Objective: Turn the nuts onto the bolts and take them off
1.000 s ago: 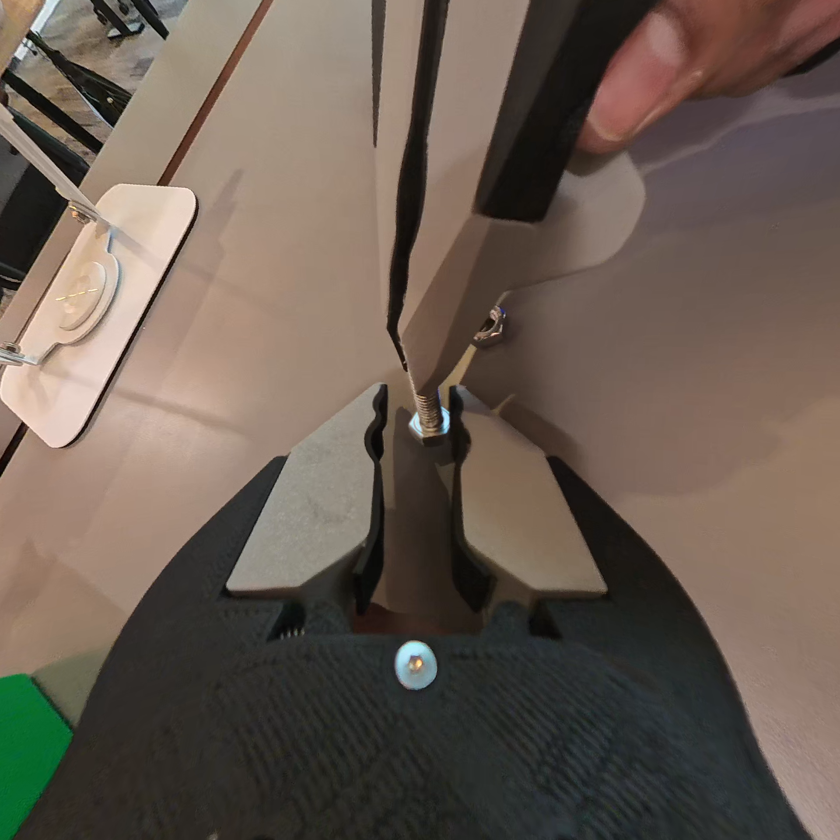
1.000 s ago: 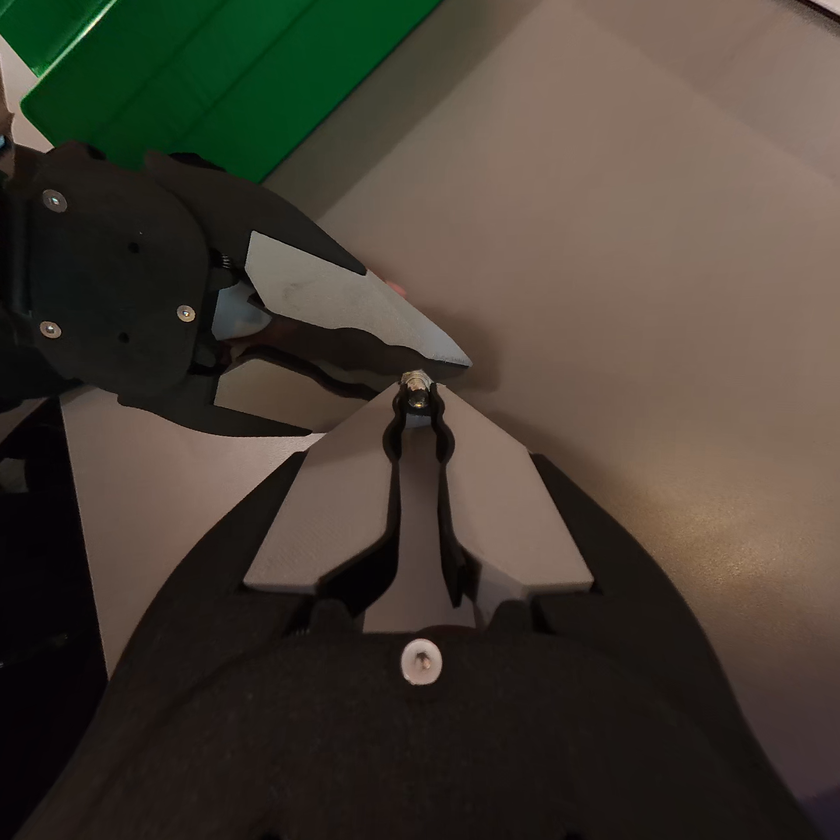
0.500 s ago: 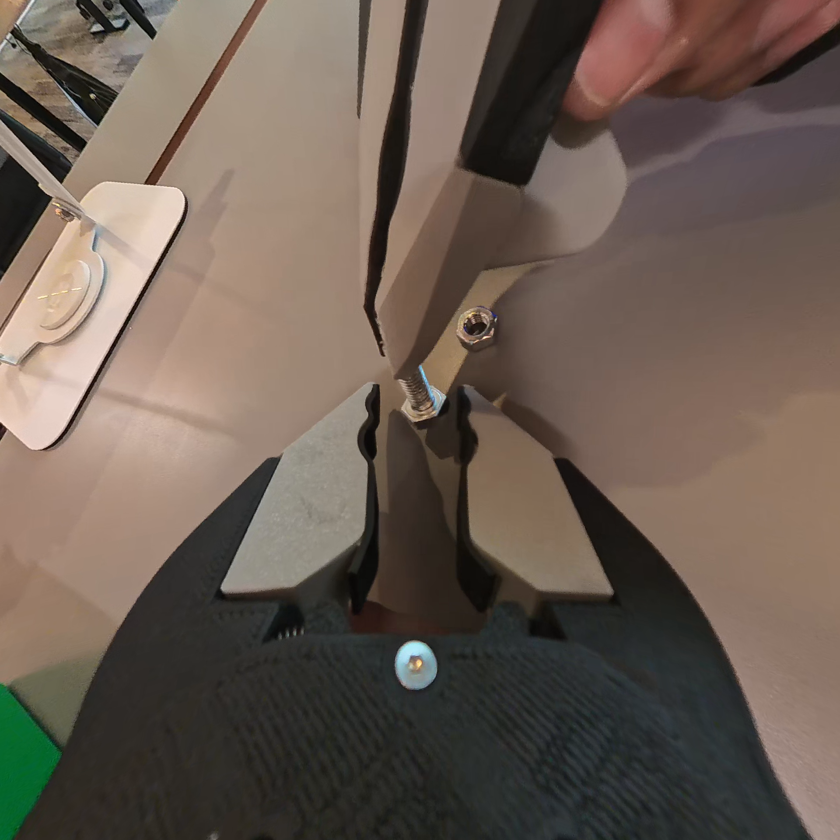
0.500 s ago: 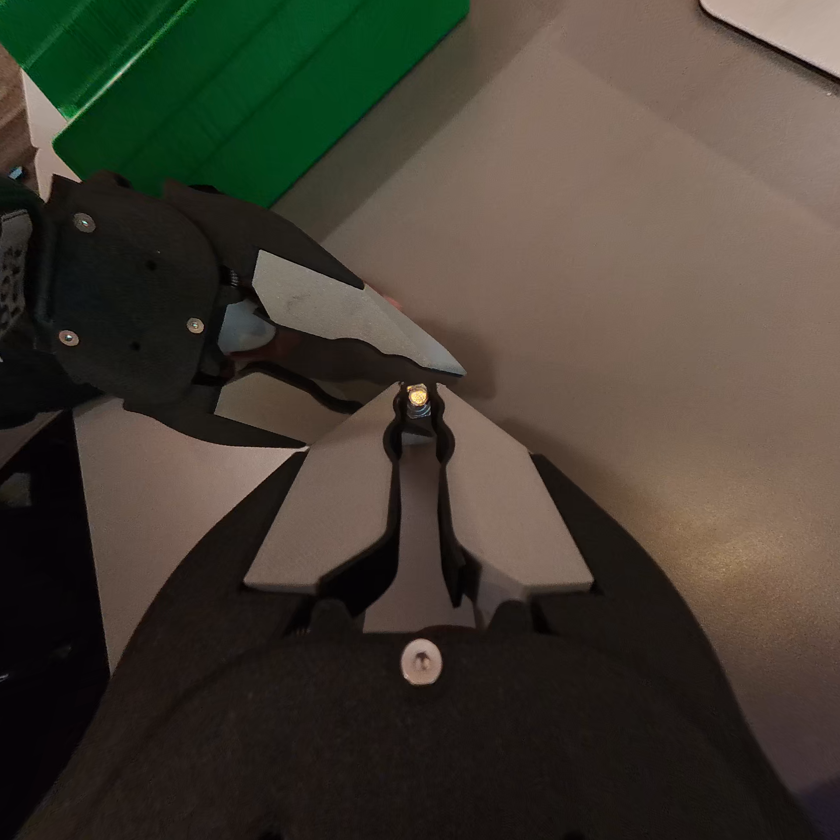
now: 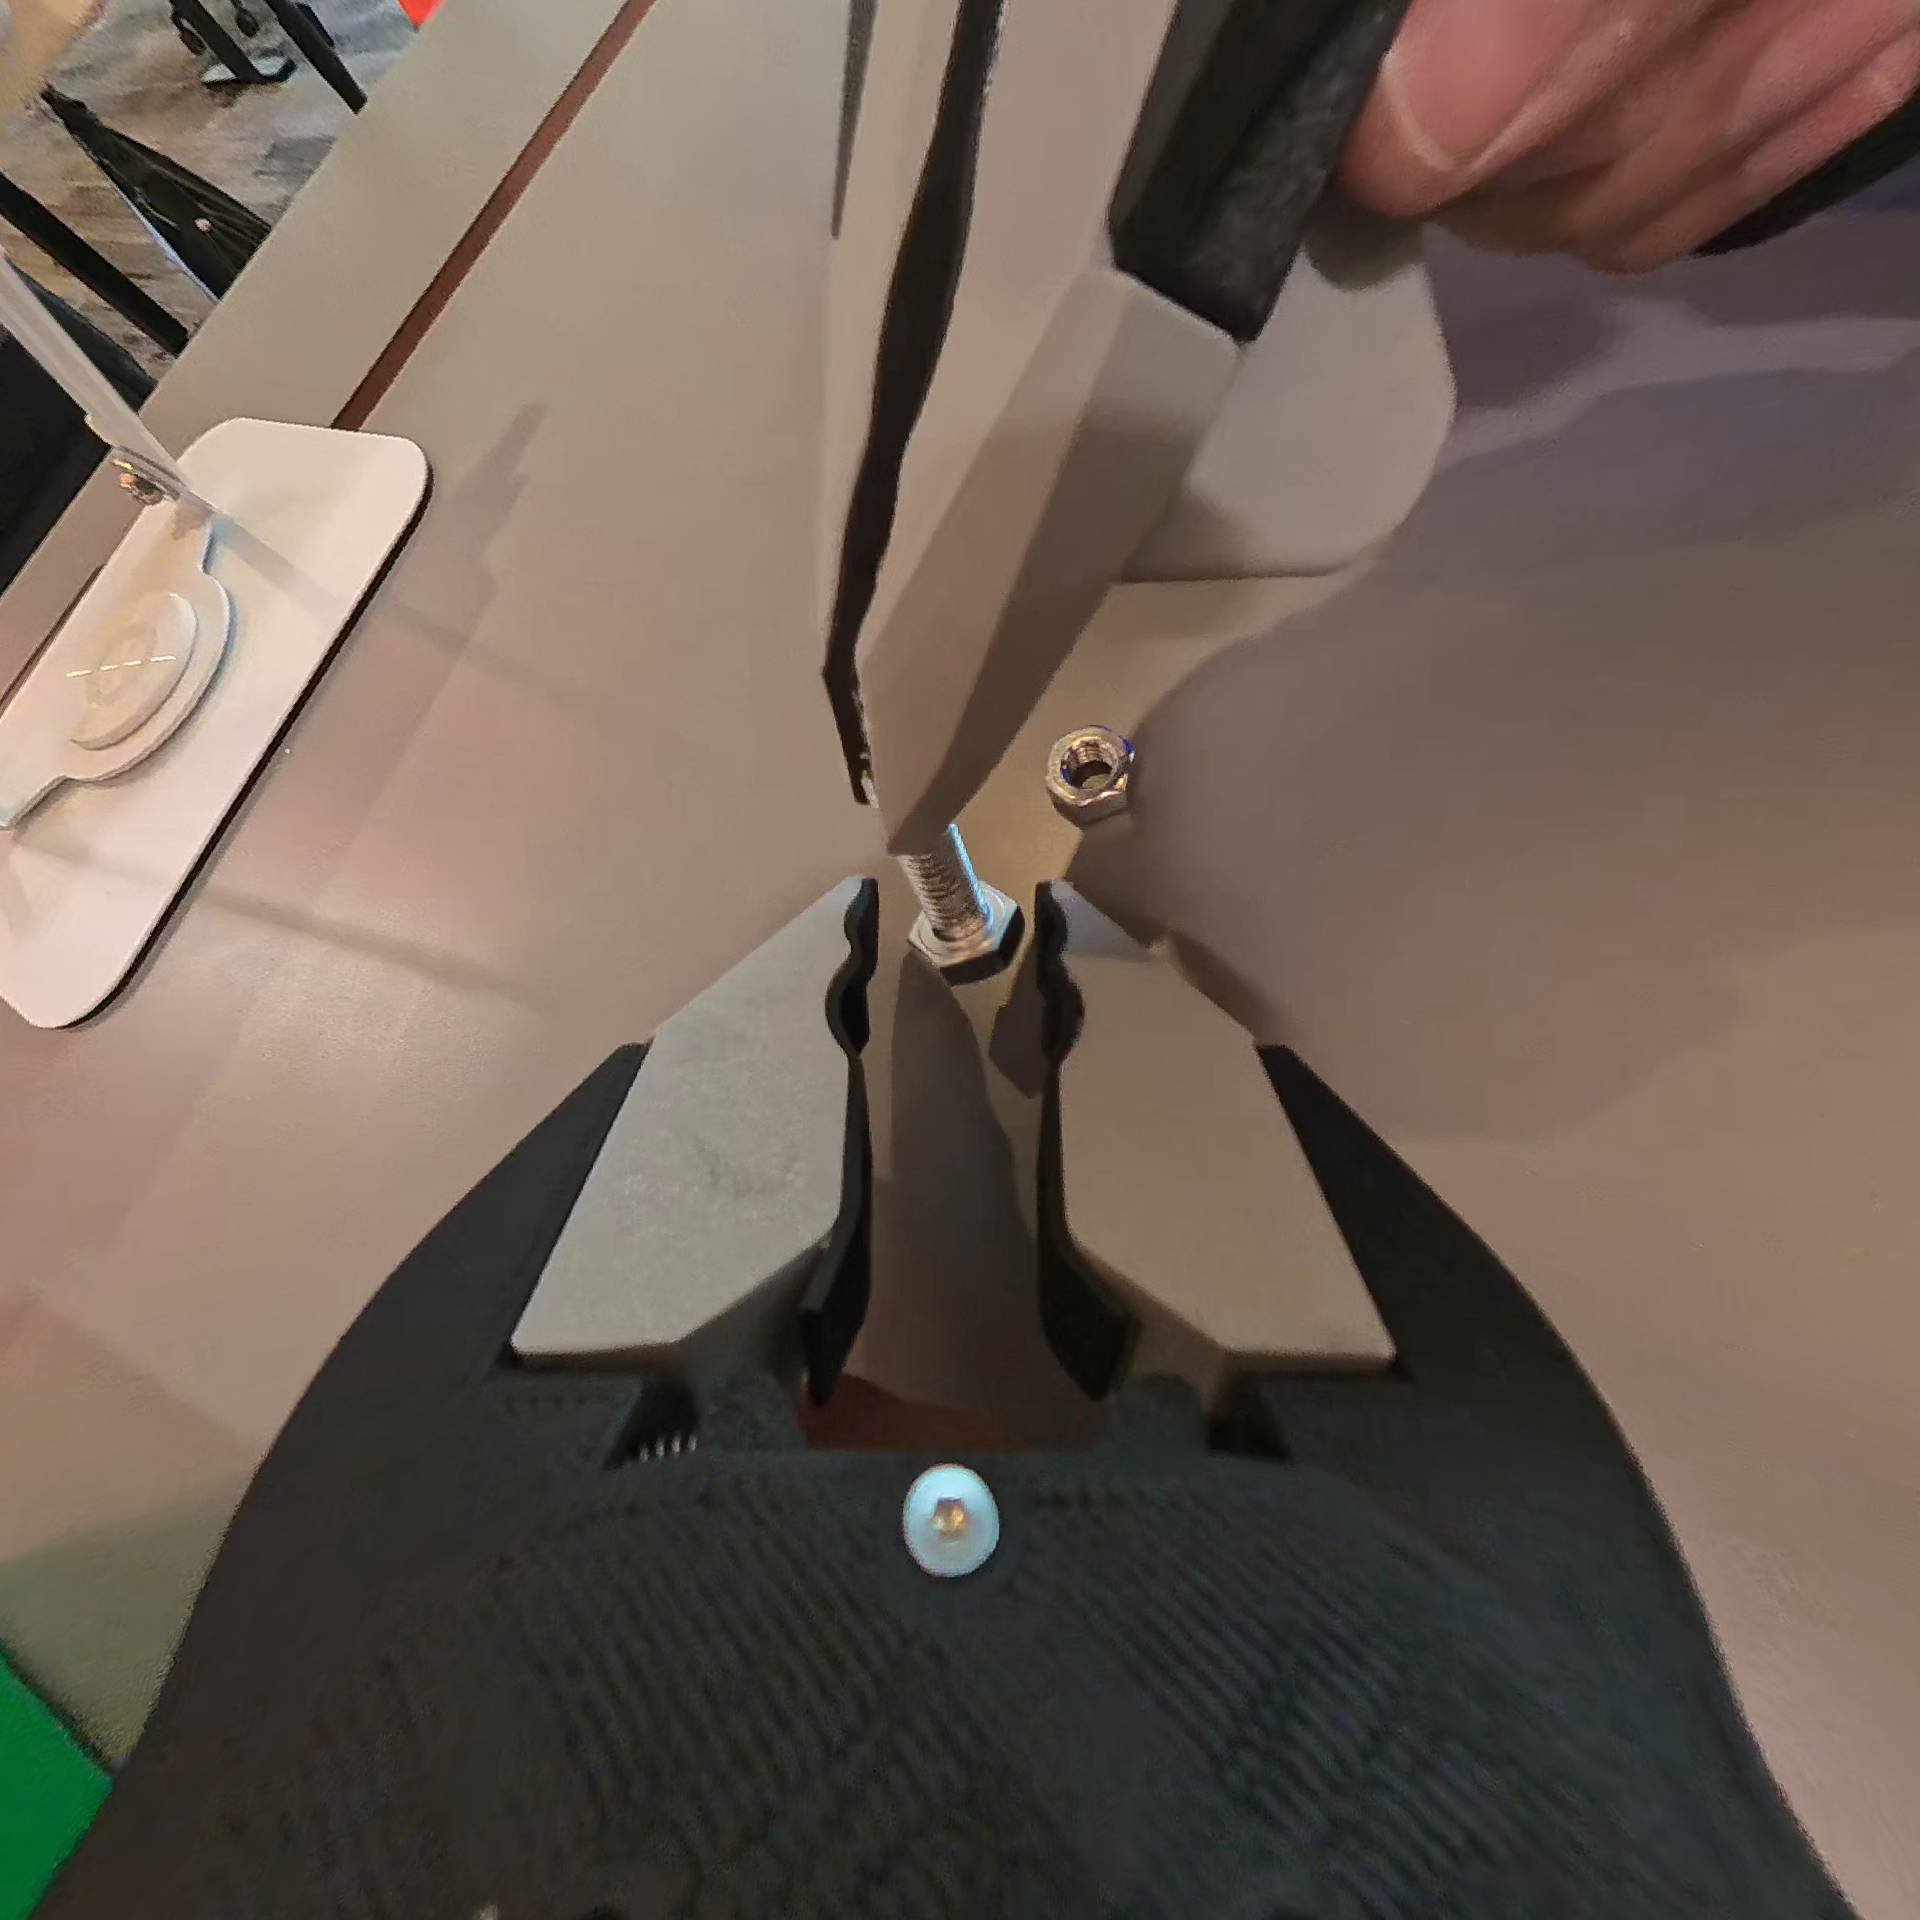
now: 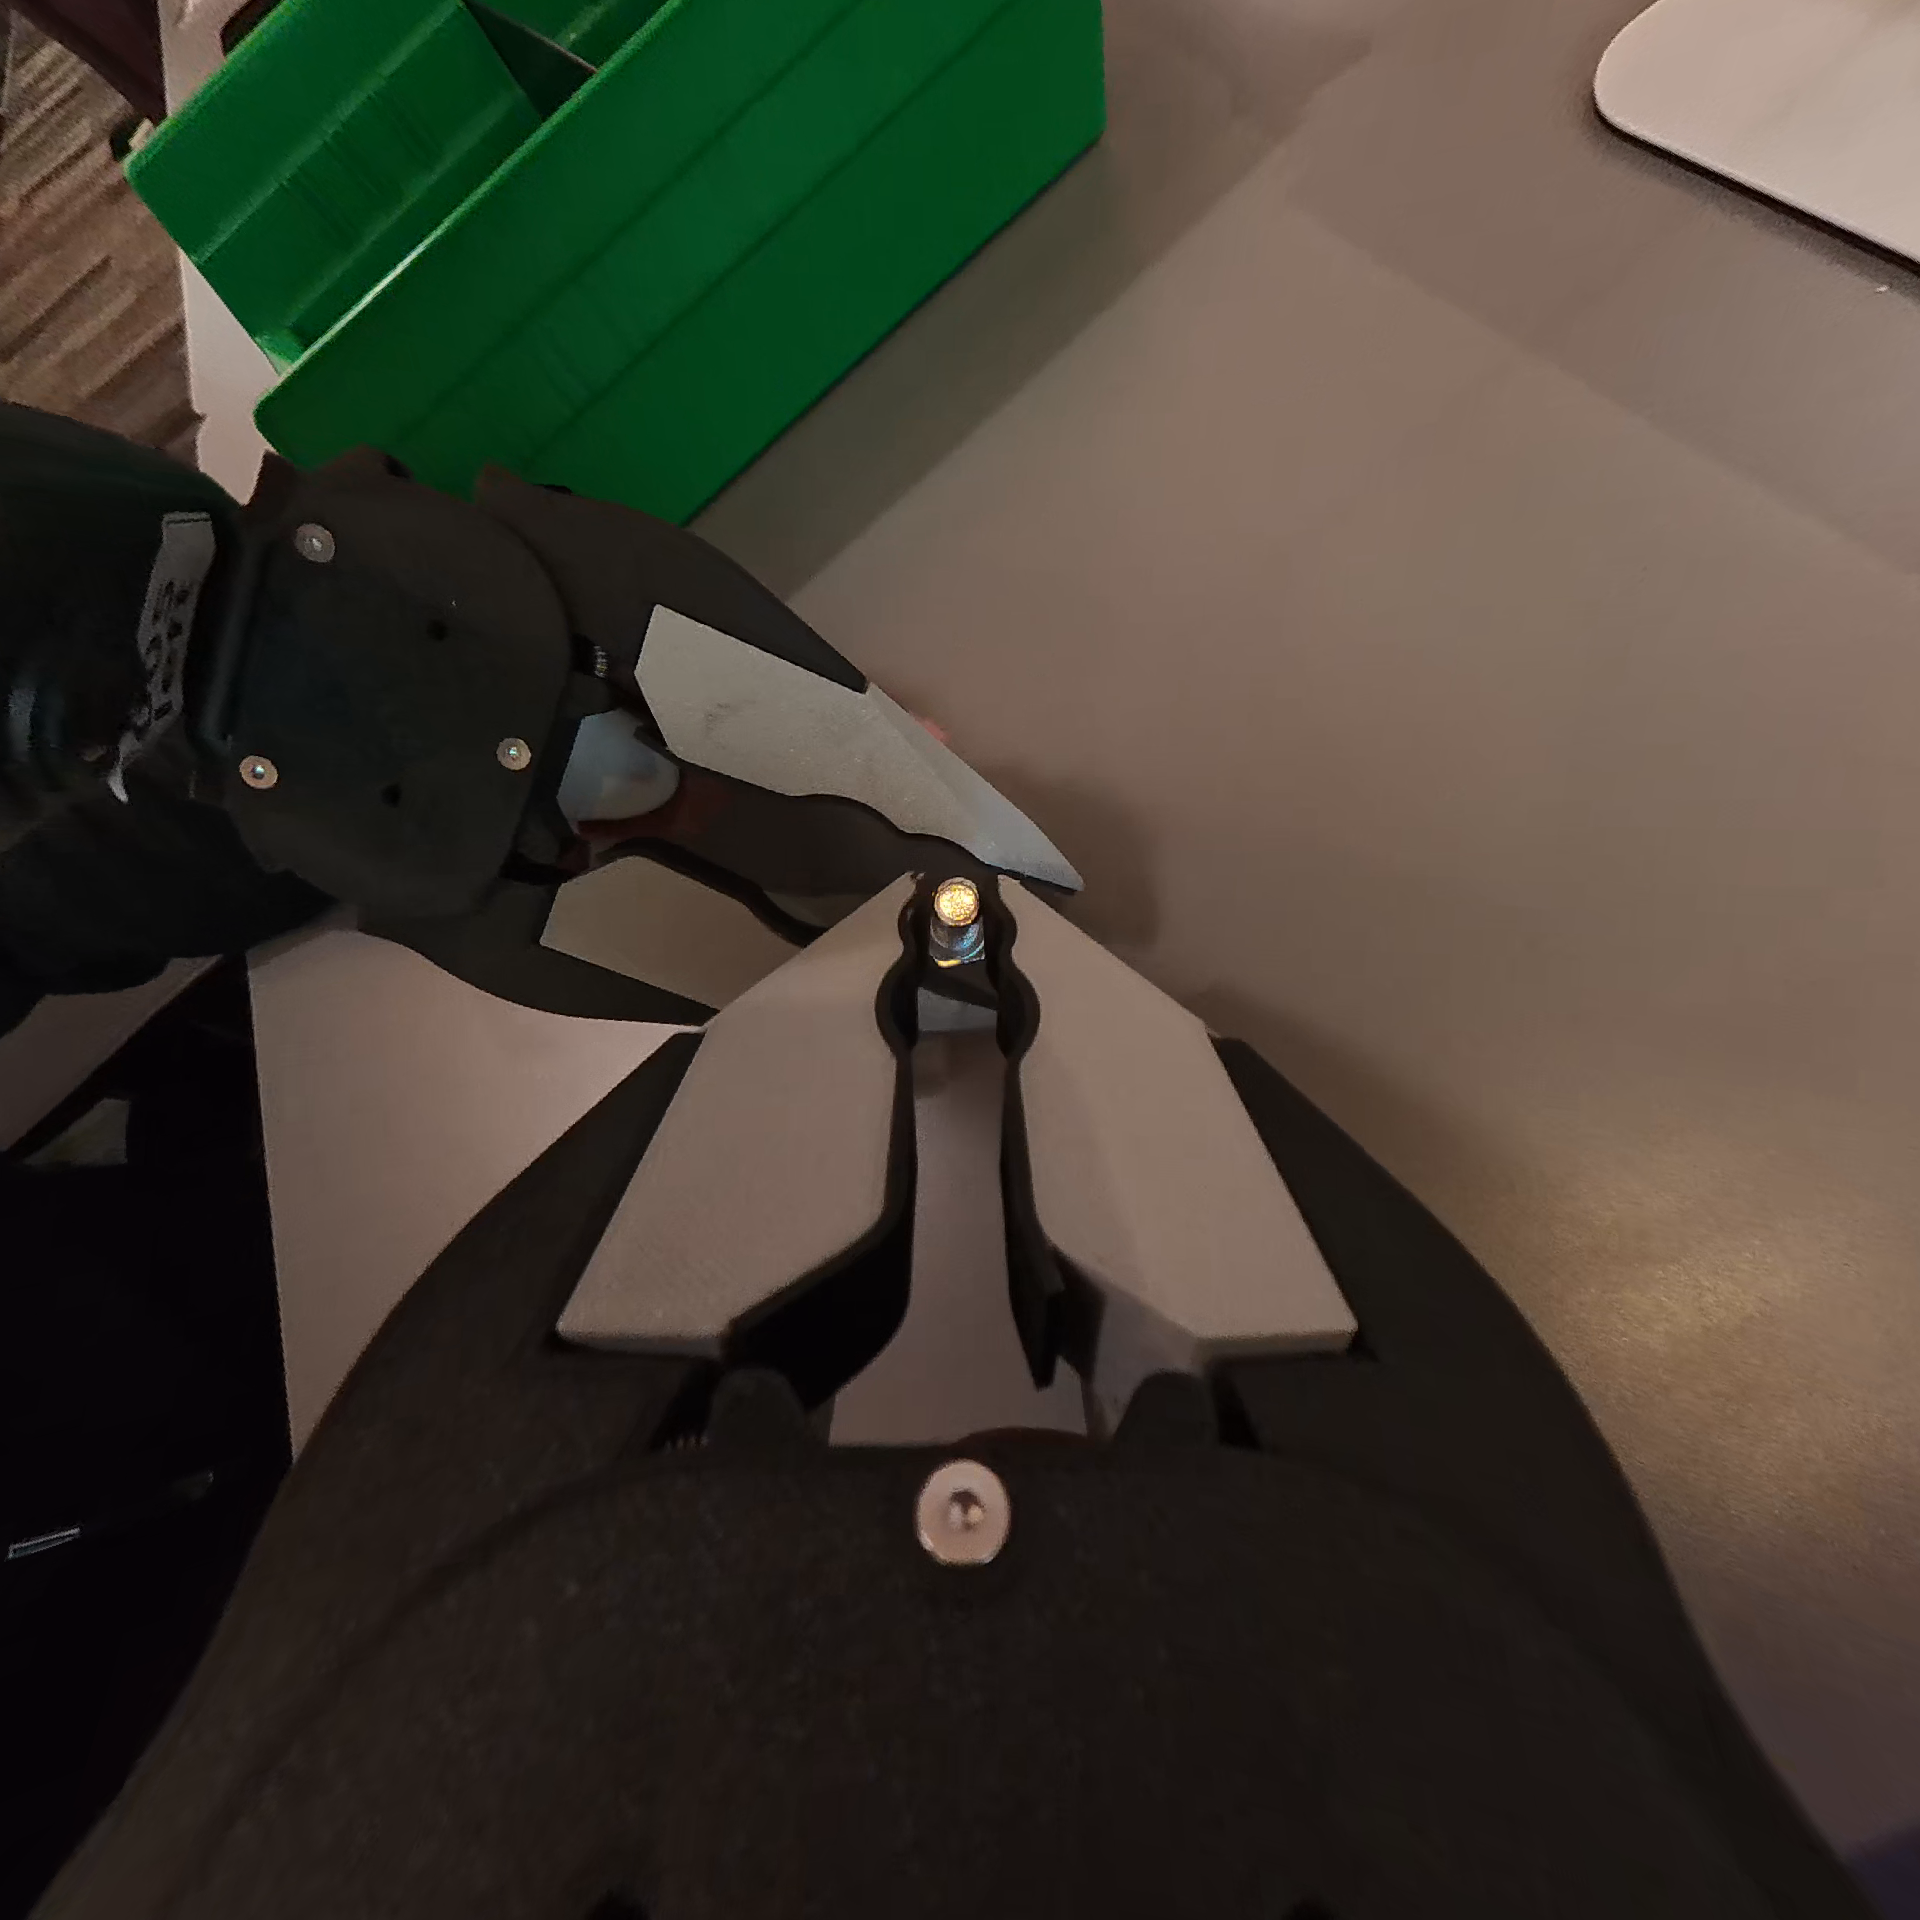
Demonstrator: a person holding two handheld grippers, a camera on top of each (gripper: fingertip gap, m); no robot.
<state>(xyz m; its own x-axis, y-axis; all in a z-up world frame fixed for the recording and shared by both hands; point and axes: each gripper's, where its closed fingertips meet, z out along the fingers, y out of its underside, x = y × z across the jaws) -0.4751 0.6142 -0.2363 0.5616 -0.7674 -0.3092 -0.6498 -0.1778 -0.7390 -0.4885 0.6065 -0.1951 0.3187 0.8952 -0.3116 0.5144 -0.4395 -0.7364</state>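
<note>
In the right wrist view my right gripper [image 6: 956, 920] is shut on a steel bolt [image 6: 956, 900], whose end points at the camera. In the left wrist view that bolt [image 5: 938, 868] slants down from the right gripper's fingers [image 5: 997, 623], with a hex nut [image 5: 966, 938] on its thread. My left gripper [image 5: 956, 904] is open. Its tips stand on either side of that nut with small gaps. A second, loose nut [image 5: 1091, 774] lies on the grey table just beyond, to the right. One of the left gripper's fingers [image 6: 831, 748] also shows in the right wrist view.
A white plate [image 5: 291, 582] with a metal bracket [image 5: 125, 665] lies at the far left; it also shows in the right wrist view [image 6: 1787, 114]. A green bin [image 6: 623, 260] stands at the table edge behind the left gripper. A person's hand [image 5: 1610, 125] holds the right gripper. There is about 4 centimeters between the tips of the two grippers.
The left gripper's jaws have come slightly off the nut. The bolt has tilted and lifted a little with the right gripper. The loose nut behind is now in full view.
</note>
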